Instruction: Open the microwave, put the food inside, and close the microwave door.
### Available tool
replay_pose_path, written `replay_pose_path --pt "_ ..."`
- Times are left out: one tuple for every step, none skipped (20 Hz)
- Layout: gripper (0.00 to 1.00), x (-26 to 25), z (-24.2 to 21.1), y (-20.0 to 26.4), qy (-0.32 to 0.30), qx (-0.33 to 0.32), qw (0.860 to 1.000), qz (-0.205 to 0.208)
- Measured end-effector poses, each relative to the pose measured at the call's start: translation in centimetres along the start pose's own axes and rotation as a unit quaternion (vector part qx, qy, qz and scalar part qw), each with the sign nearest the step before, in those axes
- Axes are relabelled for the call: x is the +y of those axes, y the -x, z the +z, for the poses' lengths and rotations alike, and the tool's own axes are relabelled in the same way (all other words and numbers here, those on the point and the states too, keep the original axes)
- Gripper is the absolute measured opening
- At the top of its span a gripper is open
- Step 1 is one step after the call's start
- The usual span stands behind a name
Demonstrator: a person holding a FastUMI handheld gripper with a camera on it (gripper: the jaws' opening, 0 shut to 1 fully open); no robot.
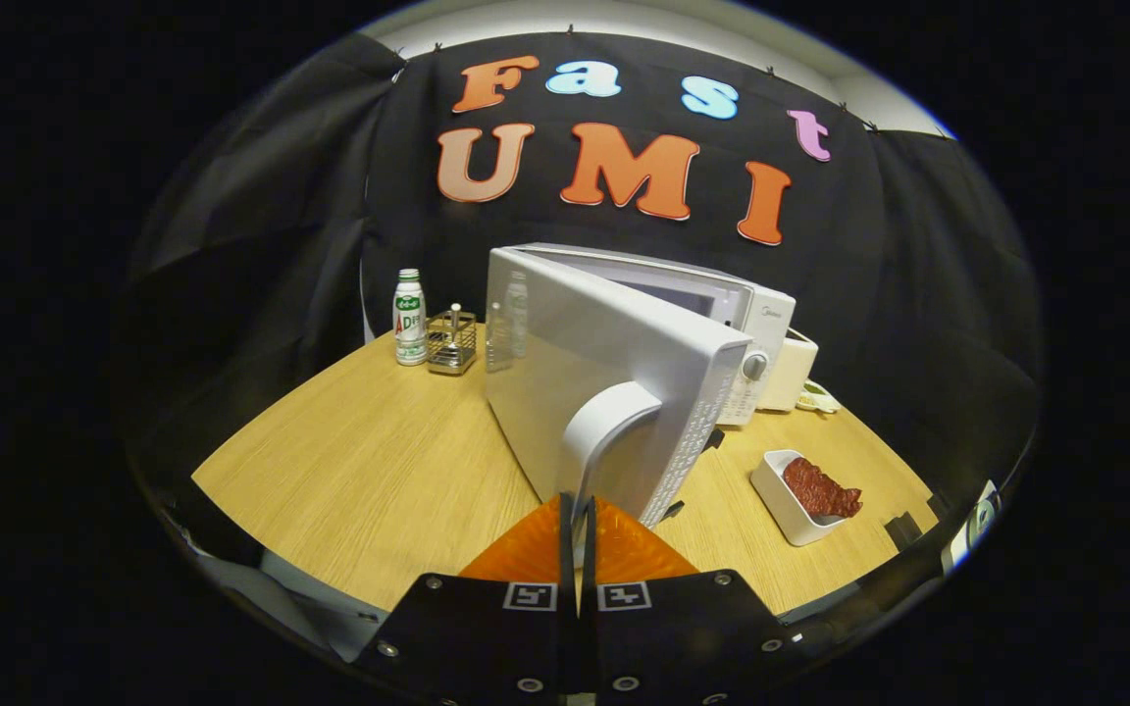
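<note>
At the centre of the frame stands the one microwave [722, 304], its door [604, 382] swung well out toward the camera, with the curved door handle [614, 431] low in the middle, right at the tips of the tongs [578, 515]. The tongs are drawn nearly together with only a thin slit between the fingers, and the lower end of the handle appears pinched in that slit, though the exact contact is hard to make out. The door is a stiff, hinged panel, probably light to swing but smooth, so the handle is the natural place to hold it; a pull off-line might slip the grip. To the lower right lies one white tray [783, 495] holding one dark red piece of food [820, 488], well apart from the tongs. The food looks soft and limp, so I judge it better to take the rigid tray by its rim or short wall; it is likely light and could slide on the wooden surface [379, 461]. At centre left, beyond the door, stand one bottle [410, 319] and one small wire rack [452, 343] just beside it. Behind the microwave at right sits one pale box-like object [791, 373], unclear in kind.
</note>
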State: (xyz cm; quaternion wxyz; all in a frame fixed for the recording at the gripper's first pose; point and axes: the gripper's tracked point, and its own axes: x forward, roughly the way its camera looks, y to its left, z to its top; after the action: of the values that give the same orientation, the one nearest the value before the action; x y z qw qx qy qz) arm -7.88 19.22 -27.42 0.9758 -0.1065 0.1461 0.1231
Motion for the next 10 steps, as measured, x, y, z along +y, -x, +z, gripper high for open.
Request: replay_pose_path --pt "0.01 1.0 0.1 0.3 0.003 -0.002 1.0 0.009" --pt "0.0 2.0 0.0 0.5 0.005 -0.002 1.0 0.017" --pt "0.01 3.0 0.1 0.7 0.001 -0.001 1.0 0.022" --pt "0.01 4.0 0.1 1.0 -0.005 0.0 1.0 0.027" --pt "0.0 5.1 0.3 1.2 -0.009 0.001 0.999 0.032" --pt "0.01 6.3 0.4 1.3 -0.011 0.001 0.999 0.039" --pt "0.01 7.6 0.6 1.5 -0.007 -0.001 0.999 0.048" --pt "0.01 8.9 0.9 1.6 0.0 -0.003 0.998 0.059" --pt "0.01 10.2 1.1 1.6 0.005 -0.006 0.998 0.068" --pt "0.01 11.2 1.1 1.7 0.009 -0.008 0.997 0.078"
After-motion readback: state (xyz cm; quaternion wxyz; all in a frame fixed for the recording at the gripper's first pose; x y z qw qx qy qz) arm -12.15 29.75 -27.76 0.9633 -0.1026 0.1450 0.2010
